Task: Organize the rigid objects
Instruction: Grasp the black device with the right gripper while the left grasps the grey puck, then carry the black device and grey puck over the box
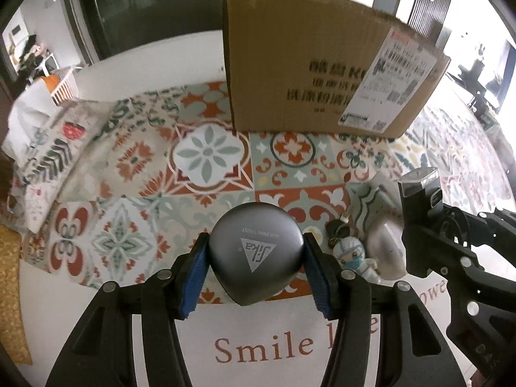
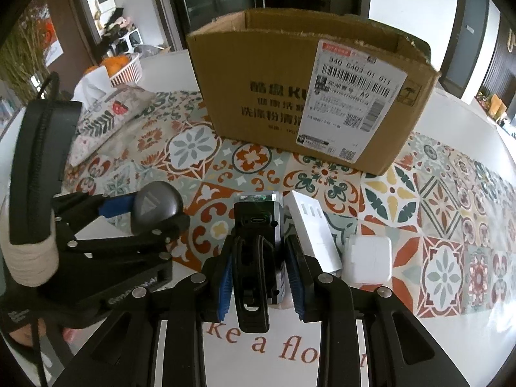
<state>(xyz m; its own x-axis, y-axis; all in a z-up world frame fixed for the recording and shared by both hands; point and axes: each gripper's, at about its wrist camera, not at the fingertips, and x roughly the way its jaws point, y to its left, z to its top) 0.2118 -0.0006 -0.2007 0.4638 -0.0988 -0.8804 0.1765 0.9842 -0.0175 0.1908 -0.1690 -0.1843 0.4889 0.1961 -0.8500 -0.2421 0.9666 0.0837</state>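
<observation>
Left wrist view shows the left gripper (image 1: 256,269) clamped on a rounded grey case (image 1: 255,253) with a white triangular logo, held above the near edge of the patterned mat (image 1: 206,151). Right wrist view shows the right gripper (image 2: 260,279) closed on a black device (image 2: 256,245) with a USB-C port facing forward; its rear is hidden between the blue pads (image 2: 224,285). A cardboard box (image 2: 306,96) stands open at the mat's far edge. A white box (image 2: 314,233) and white charger (image 2: 369,259) lie just beside the device. A small masked figurine (image 1: 353,254) is partly cut off by the fingers.
</observation>
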